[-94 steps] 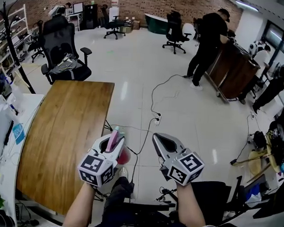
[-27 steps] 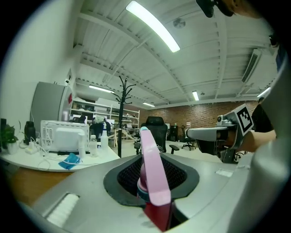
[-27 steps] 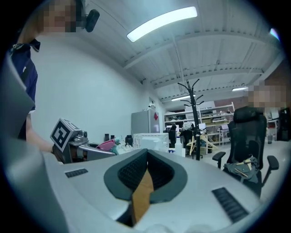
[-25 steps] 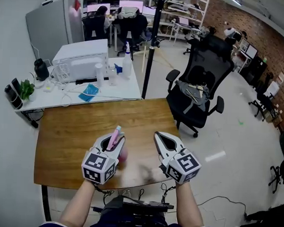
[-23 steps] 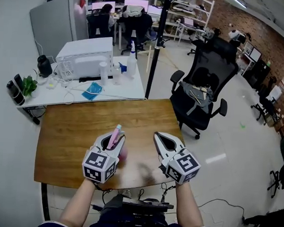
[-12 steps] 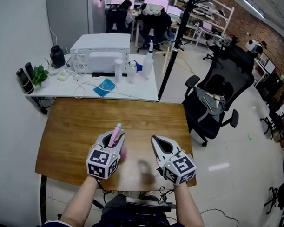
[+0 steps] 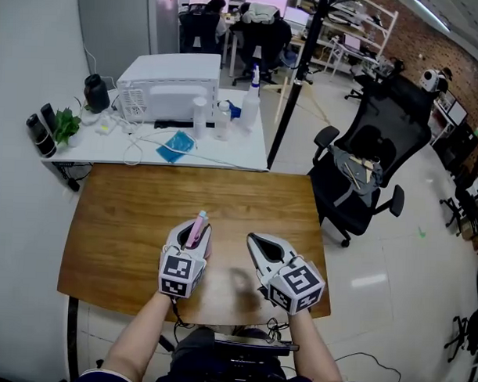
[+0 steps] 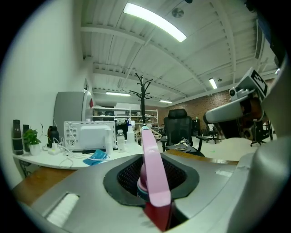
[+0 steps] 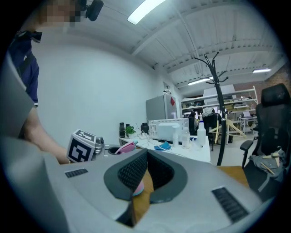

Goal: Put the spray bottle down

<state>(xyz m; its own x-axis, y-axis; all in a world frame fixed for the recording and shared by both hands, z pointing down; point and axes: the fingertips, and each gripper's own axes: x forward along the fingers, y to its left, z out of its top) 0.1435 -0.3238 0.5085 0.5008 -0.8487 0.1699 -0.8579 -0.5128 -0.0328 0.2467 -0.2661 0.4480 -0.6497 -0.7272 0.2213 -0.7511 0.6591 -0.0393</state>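
Spray bottle [image 7: 195, 227], pink, sits clamped in the left gripper [image 7: 194, 232] at lower centre of the head view, over the near half of the wooden table [image 7: 113, 213]. In the left gripper view the jaws are closed on the bottle, with its pink head sticking up past the tips. Can't tell if the base touches the wood. Right gripper [image 7: 256, 243] is just to the right, apart from the left one, jaw tips together, holding nothing. White desk [image 7: 232, 151] with white appliance [image 7: 168, 86] is upper left. Black office chair [image 7: 365, 159] is right of the table.
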